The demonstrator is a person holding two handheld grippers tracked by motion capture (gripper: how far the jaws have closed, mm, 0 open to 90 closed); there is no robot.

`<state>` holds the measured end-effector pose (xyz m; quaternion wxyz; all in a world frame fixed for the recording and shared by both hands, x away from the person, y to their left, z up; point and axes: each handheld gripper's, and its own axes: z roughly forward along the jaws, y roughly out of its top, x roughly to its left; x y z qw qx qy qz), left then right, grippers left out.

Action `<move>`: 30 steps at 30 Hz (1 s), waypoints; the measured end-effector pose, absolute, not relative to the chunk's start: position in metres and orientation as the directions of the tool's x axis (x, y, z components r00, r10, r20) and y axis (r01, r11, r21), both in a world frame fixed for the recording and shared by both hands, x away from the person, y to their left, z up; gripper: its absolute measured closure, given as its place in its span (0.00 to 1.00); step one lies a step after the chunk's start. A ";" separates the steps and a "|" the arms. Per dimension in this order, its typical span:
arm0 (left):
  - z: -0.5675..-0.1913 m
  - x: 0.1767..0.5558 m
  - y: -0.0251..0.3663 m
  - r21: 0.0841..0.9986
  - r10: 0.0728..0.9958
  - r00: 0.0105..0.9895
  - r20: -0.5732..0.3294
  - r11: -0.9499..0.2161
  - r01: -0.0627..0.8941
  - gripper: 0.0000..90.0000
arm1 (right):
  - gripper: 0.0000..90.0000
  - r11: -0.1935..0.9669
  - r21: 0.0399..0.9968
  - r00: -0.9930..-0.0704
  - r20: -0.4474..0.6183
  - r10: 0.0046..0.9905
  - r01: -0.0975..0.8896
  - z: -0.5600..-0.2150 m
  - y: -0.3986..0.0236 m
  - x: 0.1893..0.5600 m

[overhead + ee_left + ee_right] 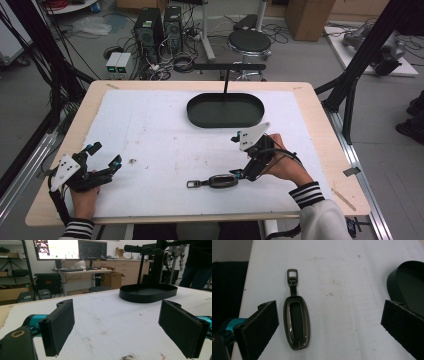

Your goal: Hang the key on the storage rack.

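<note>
Key fob [296,322] is what the right claw [239,175] is going for, and the whole thing comes down to lineup: in the right gripper view the fob lies lengthwise along the claw's own pointing direction, strap end farthest away, and it sits way off to one side of the gap, right up next to one pad [263,325] while the other pad [403,325] is well apart from it. So the jaws are spread wide with nothing in them, and my guess is the claw needs to slide sideways to centre the fob before it closes across the narrow width. From the high view the fob [218,181] lies flat on the white cover of the counter [150,125], just beyond the right claw's tips, near the person's edge. Left claw [102,162] is well apart from it, resting on the far side with its jaws also wide and empty, so the right one is clearly nearer. Fob itself looks like a long rounded oval, dark glossy brownish-grey shell with a black inset, plus a short strap ending in a little metal loop [292,273]. Black oval tray [226,110] sits further out past the right claw.
</note>
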<state>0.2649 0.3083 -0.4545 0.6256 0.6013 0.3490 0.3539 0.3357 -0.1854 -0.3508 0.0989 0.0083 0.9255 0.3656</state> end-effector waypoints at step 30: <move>-0.454 0.265 0.308 0.999 0.862 0.507 -0.004 0.020 -0.025 0.15 | 0.02 0.894 0.441 -0.997 -0.035 -0.070 -0.078 -0.391 -0.141 0.335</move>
